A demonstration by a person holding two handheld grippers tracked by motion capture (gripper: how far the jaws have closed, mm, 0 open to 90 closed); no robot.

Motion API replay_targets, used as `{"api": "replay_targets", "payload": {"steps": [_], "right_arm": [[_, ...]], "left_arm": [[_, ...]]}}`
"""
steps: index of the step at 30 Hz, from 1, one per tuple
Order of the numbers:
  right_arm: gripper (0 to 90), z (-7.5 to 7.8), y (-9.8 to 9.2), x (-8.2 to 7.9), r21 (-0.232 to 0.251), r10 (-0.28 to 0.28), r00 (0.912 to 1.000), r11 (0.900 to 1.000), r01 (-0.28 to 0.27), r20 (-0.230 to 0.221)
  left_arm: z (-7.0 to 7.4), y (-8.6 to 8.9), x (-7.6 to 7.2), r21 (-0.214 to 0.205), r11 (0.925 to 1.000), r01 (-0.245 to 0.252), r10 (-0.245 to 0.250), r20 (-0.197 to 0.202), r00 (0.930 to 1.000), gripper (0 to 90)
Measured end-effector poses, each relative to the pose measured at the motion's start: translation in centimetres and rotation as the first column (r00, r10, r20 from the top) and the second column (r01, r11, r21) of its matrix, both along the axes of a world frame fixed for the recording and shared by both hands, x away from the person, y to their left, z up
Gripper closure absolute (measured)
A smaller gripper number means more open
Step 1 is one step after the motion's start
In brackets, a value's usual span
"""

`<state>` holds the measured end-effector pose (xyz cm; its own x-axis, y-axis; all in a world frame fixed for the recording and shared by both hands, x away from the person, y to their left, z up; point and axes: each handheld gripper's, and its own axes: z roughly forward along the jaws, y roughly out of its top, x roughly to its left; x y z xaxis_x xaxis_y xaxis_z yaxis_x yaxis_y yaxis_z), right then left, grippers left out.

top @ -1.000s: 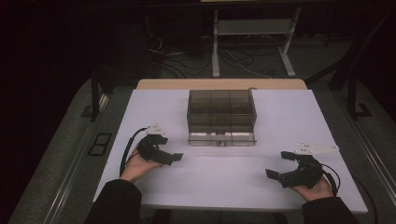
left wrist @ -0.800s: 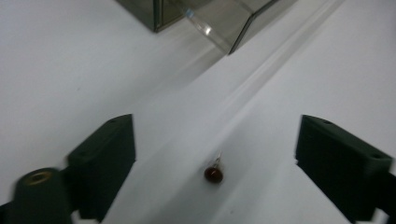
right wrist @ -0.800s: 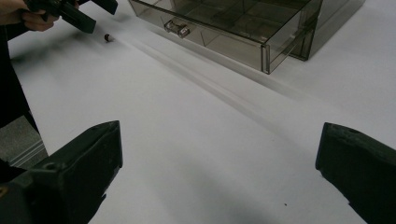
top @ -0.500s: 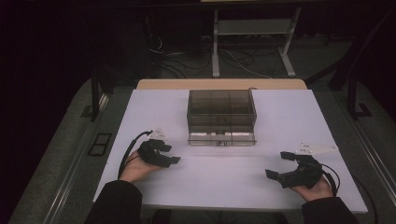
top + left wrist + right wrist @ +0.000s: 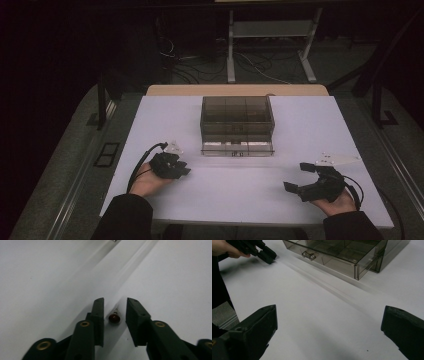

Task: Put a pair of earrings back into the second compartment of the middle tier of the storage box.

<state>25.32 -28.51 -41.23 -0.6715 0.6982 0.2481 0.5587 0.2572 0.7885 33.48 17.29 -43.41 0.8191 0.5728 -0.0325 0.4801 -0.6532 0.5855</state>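
Amber-brown and tiny: small bulb (image 5: 114,318) lying on white table (image 5: 250,200), directly between jaws of left gripper (image 5: 114,305), a little back from the tips. Jaws narrowly apart, one on either side, with a sliver of white showing on each side of the bulb; not yet clamped. From the high view, left gripper (image 5: 183,170) at about 8 o'clock from smoky clear box (image 5: 237,125), held low over the table in left hand (image 5: 146,181). Box at table centre, toward 12 o'clock, drawer pulled toward the person. Right gripper (image 5: 297,177) at about 4 o'clock from the box, well apart from it, jaws spread wide, holding nothing, in right hand (image 5: 340,204).
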Motion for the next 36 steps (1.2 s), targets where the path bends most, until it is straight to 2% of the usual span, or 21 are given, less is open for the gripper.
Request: {"api": "replay_targets", "payload": {"steps": [4, 6, 9, 10, 11, 19, 27, 36], "right_arm": [[0.2, 0.0, 0.0, 0.0, 0.001, 0.001, 1.0000, 1.0000, -0.001, -0.003], [0.1, 0.0, 0.0, 0.0, 0.001, 0.000, 1.0000, 1.0000, 0.000, -0.003], [0.1, 0.1, -0.1, 0.0, 0.004, -0.002, 1.0000, 1.0000, 0.002, 0.001], [0.2, 0.1, -0.1, 0.0, 0.005, -0.004, 1.0000, 1.0000, 0.004, 0.001], [0.2, 0.1, -0.2, 0.0, 0.005, -0.005, 1.0000, 1.0000, 0.005, 0.000], [0.2, 0.1, -0.2, 0.0, 0.003, -0.007, 1.0000, 1.0000, 0.007, -0.002], [0.2, 0.1, -0.3, 0.0, 0.005, -0.007, 1.0000, 1.0000, 0.007, -0.002], [0.2, 0.1, -0.3, 0.1, 0.004, -0.008, 1.0000, 1.0000, 0.008, -0.001]], "left_arm": [[0.0, 0.1, 0.1, 0.009, 1.0000, 0.002, -0.002, 0.002, 1.0000, 77.8], [0.0, 0.0, 0.1, -0.004, 0.9999, -0.017, 0.017, -0.010, 0.9998, 78.1], [0.2, 0.0, 0.2, 0.001, 1.0000, -0.006, 0.006, -0.014, 0.9999, 78.3], [0.3, -0.1, 0.0, -0.009, 0.9997, -0.024, 0.024, -0.024, 0.9994, 78.3], [0.4, 0.0, 0.1, -0.014, 0.9997, -0.020, 0.020, -0.021, 0.9996, 78.3], [2.4, -0.1, 0.4, -0.088, 0.9961, -0.009, 0.009, 0.005, 0.9999, 78.3], [4.4, -0.5, 0.7, -0.117, 0.9930, 0.010, -0.006, 0.033, 0.9994, 78.3], [7.3, -1.1, 1.6, -0.130, 0.9909, 0.035, -0.025, 0.075, 0.9969, 78.4]]}}
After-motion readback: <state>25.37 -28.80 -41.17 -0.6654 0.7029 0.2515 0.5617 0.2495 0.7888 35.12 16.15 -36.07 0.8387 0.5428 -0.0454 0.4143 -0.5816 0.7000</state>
